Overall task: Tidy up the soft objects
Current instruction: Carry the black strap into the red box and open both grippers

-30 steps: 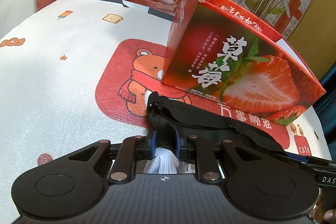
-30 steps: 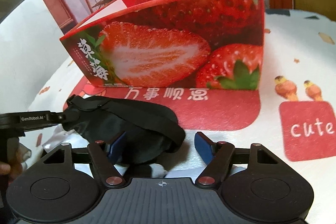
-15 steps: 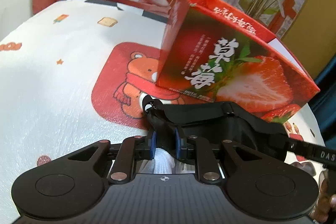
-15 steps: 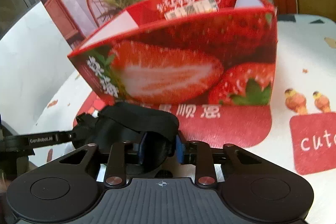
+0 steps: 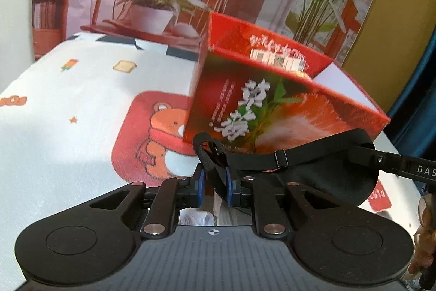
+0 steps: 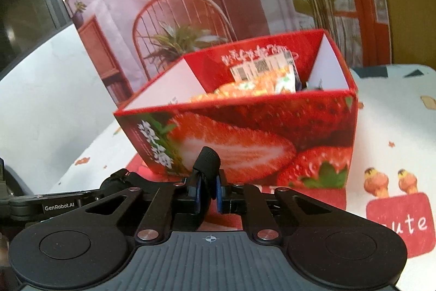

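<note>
Both the left gripper (image 5: 214,188) and right gripper (image 6: 209,194) pinched the black eye mask (image 5: 321,176), slung between them just short of the strawberry box (image 6: 245,143) (already part-filled), so depositing remained.

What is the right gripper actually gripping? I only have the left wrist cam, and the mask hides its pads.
Observer: The right gripper is shut on a bunched fold of the black eye mask; the fold sticks up between its blue pads.
Operator: And the strawberry box, what's under that label?
Observer: The strawberry box holds an orange-and-white packet with barcode labels, towards the back wall.
</note>
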The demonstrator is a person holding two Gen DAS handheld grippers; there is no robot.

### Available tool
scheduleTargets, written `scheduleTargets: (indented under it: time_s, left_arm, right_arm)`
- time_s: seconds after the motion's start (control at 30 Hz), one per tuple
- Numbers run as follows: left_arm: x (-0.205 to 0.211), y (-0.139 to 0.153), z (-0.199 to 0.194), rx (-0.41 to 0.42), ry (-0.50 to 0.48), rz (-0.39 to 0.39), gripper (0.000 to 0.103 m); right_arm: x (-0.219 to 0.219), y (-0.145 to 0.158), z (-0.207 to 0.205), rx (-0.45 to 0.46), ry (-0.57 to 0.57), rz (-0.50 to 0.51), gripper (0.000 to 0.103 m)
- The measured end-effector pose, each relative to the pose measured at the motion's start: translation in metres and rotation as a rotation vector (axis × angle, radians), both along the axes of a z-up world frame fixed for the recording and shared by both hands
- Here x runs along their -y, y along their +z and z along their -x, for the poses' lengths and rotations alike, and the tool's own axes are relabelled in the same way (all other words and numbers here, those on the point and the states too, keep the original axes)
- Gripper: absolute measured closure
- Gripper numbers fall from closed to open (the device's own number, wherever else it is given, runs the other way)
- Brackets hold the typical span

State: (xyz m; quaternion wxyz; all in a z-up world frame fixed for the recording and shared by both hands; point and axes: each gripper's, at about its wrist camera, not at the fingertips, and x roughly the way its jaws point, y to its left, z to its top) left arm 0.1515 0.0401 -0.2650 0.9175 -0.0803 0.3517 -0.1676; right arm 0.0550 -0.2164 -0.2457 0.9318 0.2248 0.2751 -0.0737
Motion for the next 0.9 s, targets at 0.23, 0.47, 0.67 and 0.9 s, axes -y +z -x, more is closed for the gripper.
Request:
scheduleTargets:
  time_s: [0.23,0.47,0.67,0.9]
  left_arm:
    - [-0.011,0.039,0.011,0.1,0.025,0.065,0.087]
    - [-0.002,0.091,0.007,0.25,0.008,0.075,0.087]
    - [0.025,0.111,-0.019,0.302,-0.018,0.057,0.087]
    - [0.06,0.123,-0.065,0.329,-0.032,0.007,0.088]
  right_arm:
    - [0.005,0.033,0.006,0.101,0.017,0.05,0.093]
    - [0.019,0.072,0.0,0.188,0.036,0.107,0.093]
    - [0.038,0.095,-0.019,0.219,0.018,0.165,0.093]
    - [0.06,0.102,-0.052,0.203,0.008,0.267,0.093]
